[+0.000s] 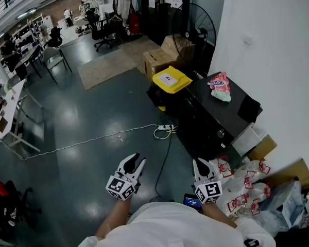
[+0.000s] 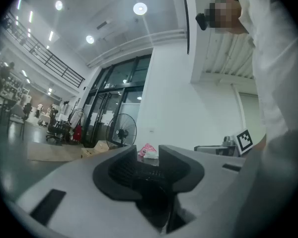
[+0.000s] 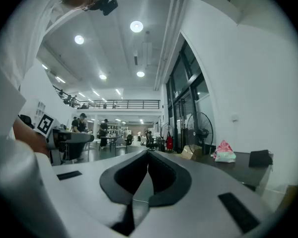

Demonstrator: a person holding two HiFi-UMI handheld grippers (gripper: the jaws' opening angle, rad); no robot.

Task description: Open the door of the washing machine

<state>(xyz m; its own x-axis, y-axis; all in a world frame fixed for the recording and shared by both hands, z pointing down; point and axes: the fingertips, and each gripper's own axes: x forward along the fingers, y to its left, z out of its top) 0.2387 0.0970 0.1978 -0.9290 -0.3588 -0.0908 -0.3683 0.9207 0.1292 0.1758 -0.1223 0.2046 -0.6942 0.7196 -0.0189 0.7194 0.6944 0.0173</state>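
One right tool (image 1: 198, 162) hangs near washing machine (image 1: 222, 111).

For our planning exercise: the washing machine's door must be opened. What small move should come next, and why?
Probably step toward the black washing machine by the wall: both the left tongs and right tongs hang near the person, holding nothing, well short of it.

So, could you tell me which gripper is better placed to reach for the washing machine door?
Probably the right. The right gripper is nearer the black washing machine, which stands to the person's right; the left gripper is farther off. The right jaws are together, though, and would need opening first.
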